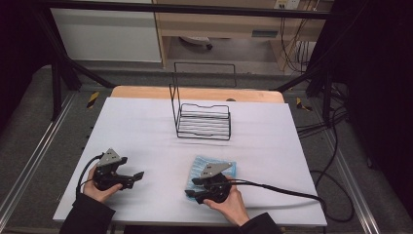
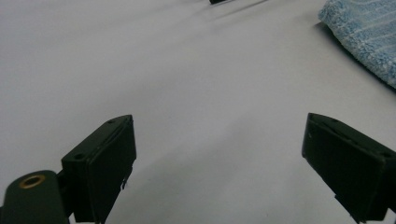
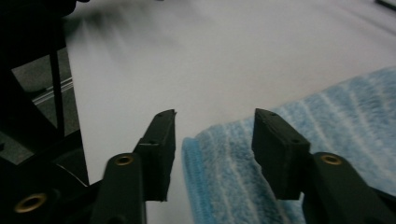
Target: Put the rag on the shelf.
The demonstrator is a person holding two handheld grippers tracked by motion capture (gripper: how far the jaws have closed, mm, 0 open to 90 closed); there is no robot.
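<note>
Jaws on the right gripper (image 3: 212,135) sit apart over the folded blue striped towel's (image 3: 327,121) edge, not pinching it; left gripper (image 2: 219,154) wide open above the white surface (image 2: 187,84).

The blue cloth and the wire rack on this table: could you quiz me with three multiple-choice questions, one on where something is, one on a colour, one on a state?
1. Where does the folded cloth lie?
A. inside the wire rack
B. on the white table near the right gripper
C. on the floor

2. What colour is the wire rack?
A. black
B. red
C. yellow

3. How do the jaws of the right gripper stand?
A. clamped tight on the cloth
B. pressed shut on nothing
C. apart, with the cloth's edge between them

Answers:
1 B: the high view shows the cloth on the table beside that gripper, well short of the rack.
2 A: its wires are dark black.
3 C: the right gripper view shows a gap between the jaws, with the cloth's edge lying in it.
</note>
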